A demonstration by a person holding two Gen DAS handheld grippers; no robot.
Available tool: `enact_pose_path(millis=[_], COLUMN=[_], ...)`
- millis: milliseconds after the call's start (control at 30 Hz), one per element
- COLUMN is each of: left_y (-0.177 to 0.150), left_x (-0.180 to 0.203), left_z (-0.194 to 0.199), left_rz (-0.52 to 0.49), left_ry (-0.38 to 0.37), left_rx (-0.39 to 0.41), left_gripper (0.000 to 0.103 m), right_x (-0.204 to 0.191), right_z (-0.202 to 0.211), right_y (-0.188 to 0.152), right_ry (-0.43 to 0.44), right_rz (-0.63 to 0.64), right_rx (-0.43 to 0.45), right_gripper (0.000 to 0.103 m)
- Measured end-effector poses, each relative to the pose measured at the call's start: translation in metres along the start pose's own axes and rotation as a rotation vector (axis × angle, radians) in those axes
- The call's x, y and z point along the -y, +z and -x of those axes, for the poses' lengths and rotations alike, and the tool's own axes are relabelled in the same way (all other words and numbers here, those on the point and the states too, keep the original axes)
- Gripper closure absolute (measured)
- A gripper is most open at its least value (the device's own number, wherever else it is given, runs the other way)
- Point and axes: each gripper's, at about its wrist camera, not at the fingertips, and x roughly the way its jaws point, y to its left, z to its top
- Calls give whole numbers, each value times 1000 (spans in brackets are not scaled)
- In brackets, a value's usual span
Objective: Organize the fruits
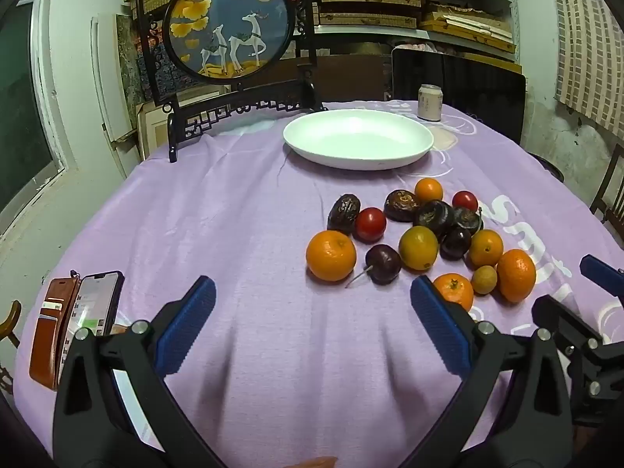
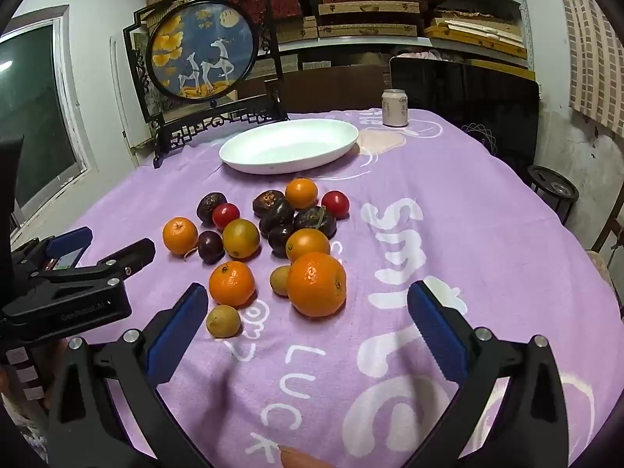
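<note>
Both hand-held grippers, left (image 1: 312,296) & right (image 2: 306,304), spread wide w/ nothing between (pre-grasp, likely), fruit pile (image 2: 269,241) loose on worktop (image 1: 234,234) near empty white plate (image 1: 308,152).

Phone (image 1: 97,304) screen text unreadable; left gripper (image 1: 312,300) finger hides part of small orange (image 1: 456,290) (lower left side).

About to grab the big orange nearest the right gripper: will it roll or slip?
The big orange is round and sits loose on the soft cloth, so a nudge would probably roll it into the small yellow fruit beside it. Its dimpled skin should grip the ribbed pads fairly well.
</note>
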Motion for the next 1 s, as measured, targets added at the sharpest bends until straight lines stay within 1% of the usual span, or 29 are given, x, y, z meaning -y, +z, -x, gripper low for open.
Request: enact_pose_path(millis=[267, 300, 367, 500, 667, 1000], left_y=[4, 3, 1, 1, 1, 0], left_x=[6, 0, -5, -7, -7, -7], left_z=[-10, 0, 2, -1, -2, -2], left_rz=[5, 26, 36, 39, 36, 35], left_ry=[0, -22, -19, -18, -19, -20], left_rx=[-24, -6, 11, -2, -3, -3], left_gripper=[2, 2, 2, 2, 2, 2], right_x=[2, -1, 3, 13, 14, 14], right_z=[-3, 0, 0, 1, -3, -2], right_y=[0, -1, -1, -1, 0, 1], right_ry=[22, 40, 48, 56, 58, 61], right_rz=[-1, -15, -30, -58, -79, -82], right_rx=[-45, -15, -14, -15, -19, -18], right_gripper=[1, 1, 1, 1, 1, 1])
